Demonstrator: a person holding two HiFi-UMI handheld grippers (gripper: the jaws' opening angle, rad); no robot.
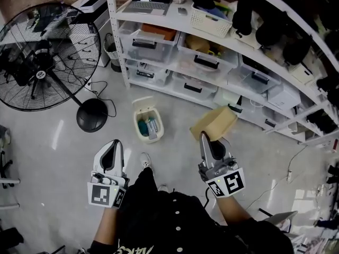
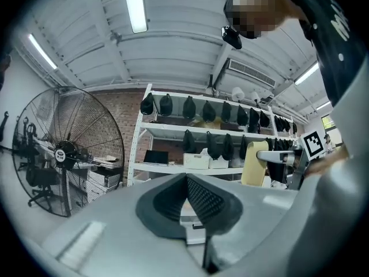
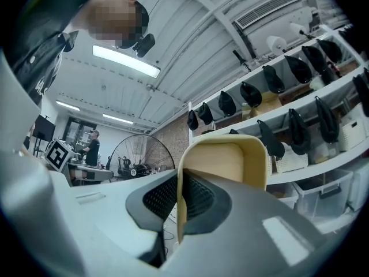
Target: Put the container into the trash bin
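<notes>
A beige, open-topped container [image 1: 214, 123] is held up in the air by its rim, with my right gripper [image 1: 206, 139] shut on one wall. In the right gripper view the container [image 3: 230, 161] fills the space just past the jaws, its thin wall pinched between the pads [image 3: 196, 198]. A small cream trash bin [image 1: 136, 125] stands on the floor ahead and to the left of the container, with several items inside. My left gripper [image 1: 109, 156] hangs shut and empty, nearer me than the bin. The left gripper view shows its jaws closed together [image 2: 187, 196] and the container [image 2: 253, 164] off to the right.
A big black floor fan [image 1: 45, 57] with a round base [image 1: 92, 115] stands to the left. A white shelf rack [image 1: 175, 20] with clear plastic drawers, a laptop and black caps runs across the back and right. Cables trail over the grey floor [image 1: 47, 142].
</notes>
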